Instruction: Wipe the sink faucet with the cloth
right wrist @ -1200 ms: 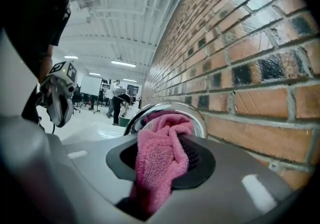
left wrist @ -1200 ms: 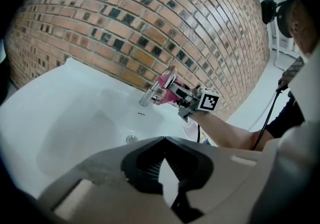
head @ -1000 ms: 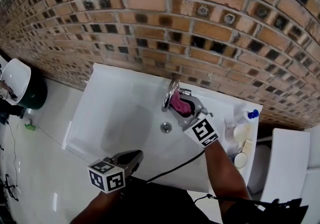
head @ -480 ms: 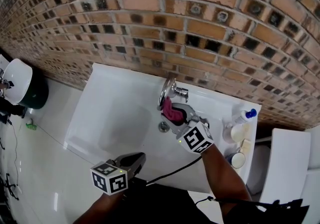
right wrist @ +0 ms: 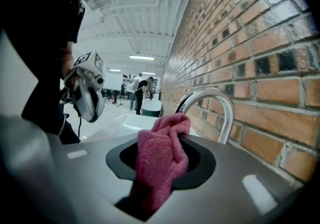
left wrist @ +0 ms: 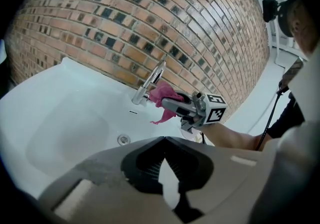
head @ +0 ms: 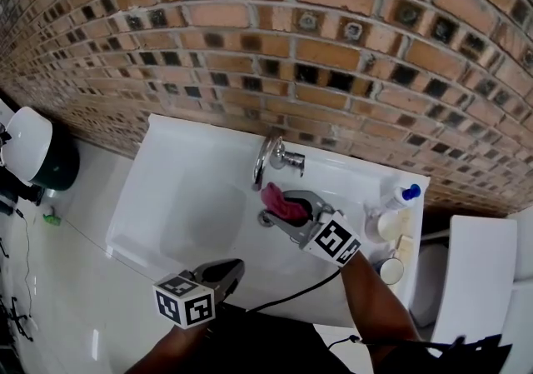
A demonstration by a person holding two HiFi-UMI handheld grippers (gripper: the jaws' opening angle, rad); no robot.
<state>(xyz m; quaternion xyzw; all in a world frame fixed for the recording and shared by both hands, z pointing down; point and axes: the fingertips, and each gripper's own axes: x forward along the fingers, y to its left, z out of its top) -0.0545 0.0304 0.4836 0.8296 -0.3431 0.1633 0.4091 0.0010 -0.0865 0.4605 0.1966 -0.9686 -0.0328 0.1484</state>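
Observation:
A chrome faucet (head: 268, 157) arches over the white sink (head: 179, 197) below the brick wall. My right gripper (head: 287, 209) is shut on a bunched pink cloth (head: 280, 201), held just in front of the spout and above the drain (head: 265, 217), apart from the faucet. In the right gripper view the cloth (right wrist: 161, 155) fills the jaws, with the faucet (right wrist: 216, 102) behind it. My left gripper (head: 221, 271) hangs shut and empty over the sink's near rim. From the left gripper view I see the faucet (left wrist: 150, 79), the cloth (left wrist: 163, 99) and the right gripper (left wrist: 176, 106).
On the sink's right ledge stand a blue-capped bottle (head: 400, 196) and small round containers (head: 386, 224). The brick wall (head: 333, 47) rises right behind the faucet. A white bowl on a dark base (head: 29, 146) sits on the floor at the left. A cable (head: 291, 289) trails from the right gripper.
My right gripper has drawn the pink cloth back from the faucet, towards me and over the drain. The left gripper has stayed at the near rim.

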